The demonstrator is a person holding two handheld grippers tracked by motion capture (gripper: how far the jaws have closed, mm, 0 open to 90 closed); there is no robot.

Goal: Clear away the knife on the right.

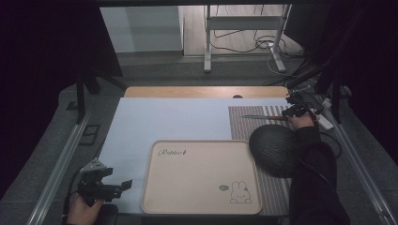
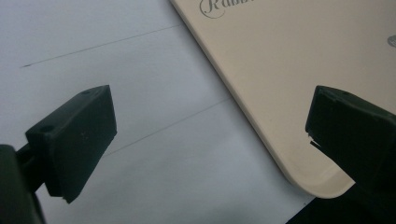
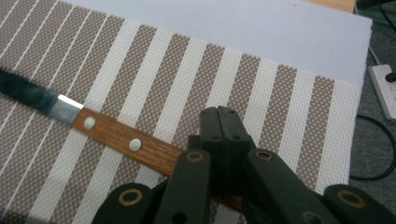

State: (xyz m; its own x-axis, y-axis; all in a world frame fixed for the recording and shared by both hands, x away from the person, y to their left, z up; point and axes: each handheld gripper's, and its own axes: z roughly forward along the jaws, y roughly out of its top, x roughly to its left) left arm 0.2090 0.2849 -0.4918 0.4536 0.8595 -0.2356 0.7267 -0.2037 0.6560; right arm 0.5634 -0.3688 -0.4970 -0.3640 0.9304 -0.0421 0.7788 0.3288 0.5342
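Tabletop (image 1: 141, 122): pale sheet, bare across left and middle. Cream tray (image 1: 197, 183) sits empty near my edge; dark round mat (image 1: 274, 150) touches its right side. Striped placemat (image 1: 244, 124) far right carries the knife (image 3: 116, 137), long axis running left-right, blade leftward. My right gripper (image 3: 223, 135) fingers are closed over the wooden handle's end. My left gripper (image 2: 205, 140) is spread wide, empty, beside the tray's corner.

Both grippers are matte black, the left gripper (image 1: 123, 184) topped by a grey three-cornered plate. On the right gripper (image 3: 223, 122), brass-ringed pivot holes dot chunky black linkage arms. A dark sleeve (image 1: 313, 187) covers the right forearm.
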